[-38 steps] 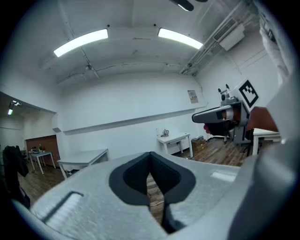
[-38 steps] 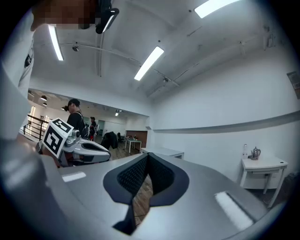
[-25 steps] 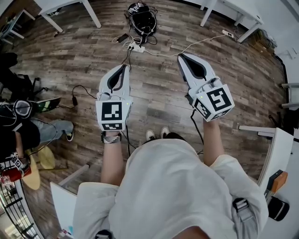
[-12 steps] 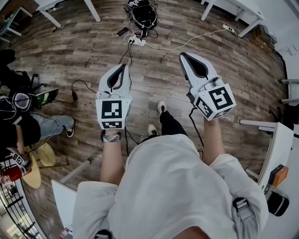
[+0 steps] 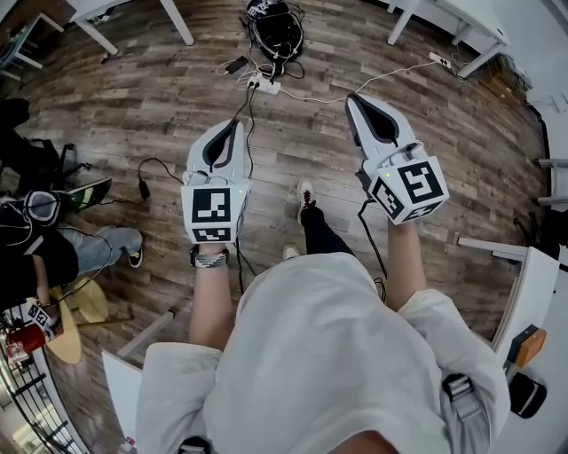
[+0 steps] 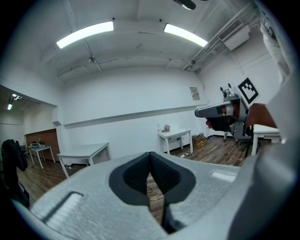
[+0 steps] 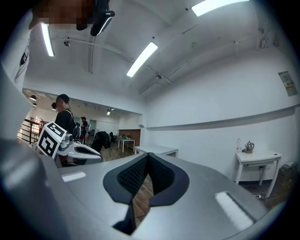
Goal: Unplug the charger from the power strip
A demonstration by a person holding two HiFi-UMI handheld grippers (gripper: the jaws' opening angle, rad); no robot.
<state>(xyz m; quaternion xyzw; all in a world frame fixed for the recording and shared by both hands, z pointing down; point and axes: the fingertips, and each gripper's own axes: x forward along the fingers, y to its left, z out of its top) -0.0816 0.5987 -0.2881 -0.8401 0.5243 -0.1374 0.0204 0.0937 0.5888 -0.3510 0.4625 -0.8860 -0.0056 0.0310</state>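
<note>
In the head view a white power strip [image 5: 264, 86] lies on the wood floor ahead, with plugs and several cables running from it. A black adapter [image 5: 236, 66] lies on a cord just left of it. Which plug is the charger's is too small to tell. My left gripper [image 5: 236, 125] is shut and empty, held in the air with its tip short of the strip. My right gripper [image 5: 353, 97] is also shut and empty, to the right of the strip. In the gripper views the left gripper [image 6: 150, 153] and right gripper [image 7: 147, 154] point level across the room, pads together.
A black bag [image 5: 273, 27] sits just beyond the strip. White table legs [image 5: 177, 22] stand at the back left and others [image 5: 398, 22] at the back right. A second white strip [image 5: 437, 60] lies far right. A seated person [image 5: 53, 239] is at left, a white desk [image 5: 531, 284] at right.
The wearer has stepped one foot forward. Both grippers, still shut, have been carried forward toward the power strip and a little lower.
</note>
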